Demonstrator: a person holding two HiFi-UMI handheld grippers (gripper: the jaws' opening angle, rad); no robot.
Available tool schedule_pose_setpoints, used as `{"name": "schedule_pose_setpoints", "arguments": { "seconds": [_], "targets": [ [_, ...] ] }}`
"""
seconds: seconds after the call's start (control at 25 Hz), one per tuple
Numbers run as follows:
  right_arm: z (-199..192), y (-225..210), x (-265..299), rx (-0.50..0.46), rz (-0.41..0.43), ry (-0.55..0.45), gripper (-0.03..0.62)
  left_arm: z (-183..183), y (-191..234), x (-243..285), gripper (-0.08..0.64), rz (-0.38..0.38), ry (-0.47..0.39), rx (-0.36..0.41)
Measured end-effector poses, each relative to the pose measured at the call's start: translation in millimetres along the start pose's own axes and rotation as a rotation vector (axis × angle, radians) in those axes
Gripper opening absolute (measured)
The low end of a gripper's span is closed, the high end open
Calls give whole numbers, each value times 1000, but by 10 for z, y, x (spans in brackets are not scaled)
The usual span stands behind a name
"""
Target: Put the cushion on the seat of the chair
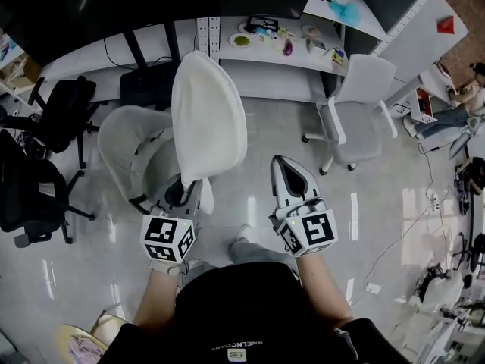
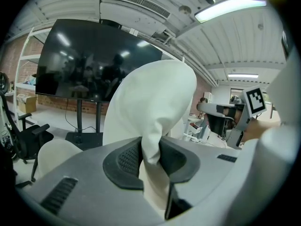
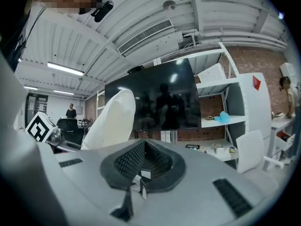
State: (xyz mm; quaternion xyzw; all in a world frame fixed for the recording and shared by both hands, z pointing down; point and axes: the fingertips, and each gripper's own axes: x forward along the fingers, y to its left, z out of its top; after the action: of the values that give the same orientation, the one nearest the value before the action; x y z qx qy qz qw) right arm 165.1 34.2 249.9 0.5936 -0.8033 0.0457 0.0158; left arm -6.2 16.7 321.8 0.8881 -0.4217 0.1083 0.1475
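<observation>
A white cushion (image 1: 208,112) stands upright in front of me, held by its lower edge. My left gripper (image 1: 186,189) is shut on it; in the left gripper view the fabric (image 2: 150,107) is pinched between the black pads (image 2: 127,160). The white shell chair (image 1: 125,139) stands just left of and behind the cushion, its seat bare (image 2: 54,154). My right gripper (image 1: 282,164) hovers level to the right of the cushion, apart from it, jaws together with nothing between them (image 3: 145,160). The cushion (image 3: 110,121) shows to its left.
A white swivel chair (image 1: 360,108) stands to the right. Two black office chairs (image 1: 64,112) (image 1: 23,196) stand at the left. Behind runs a white desk (image 1: 265,59) with small items, and a dark screen (image 2: 89,65) on a black stand (image 1: 148,86).
</observation>
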Motion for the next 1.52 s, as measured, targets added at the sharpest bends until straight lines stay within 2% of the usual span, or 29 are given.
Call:
{"name": "schedule_pose_setpoints", "arguments": {
  "seconds": [0.32, 0.6, 0.72, 0.96, 1.52],
  "targets": [
    [-69, -419, 216, 37, 86, 1, 8, 84, -128, 331, 89, 84, 10, 16],
    [-266, -673, 310, 85, 104, 27, 8, 6, -175, 465, 89, 140, 48, 1],
    [-309, -695, 372, 96, 117, 39, 8, -28, -141, 479, 89, 161, 68, 18],
    [-339, -606, 544, 87, 151, 60, 8, -117, 2, 470, 89, 195, 97, 22],
    [-488, -41, 1033, 45, 198, 125, 8, -512, 774, 252, 89, 242, 148, -83]
  ]
}}
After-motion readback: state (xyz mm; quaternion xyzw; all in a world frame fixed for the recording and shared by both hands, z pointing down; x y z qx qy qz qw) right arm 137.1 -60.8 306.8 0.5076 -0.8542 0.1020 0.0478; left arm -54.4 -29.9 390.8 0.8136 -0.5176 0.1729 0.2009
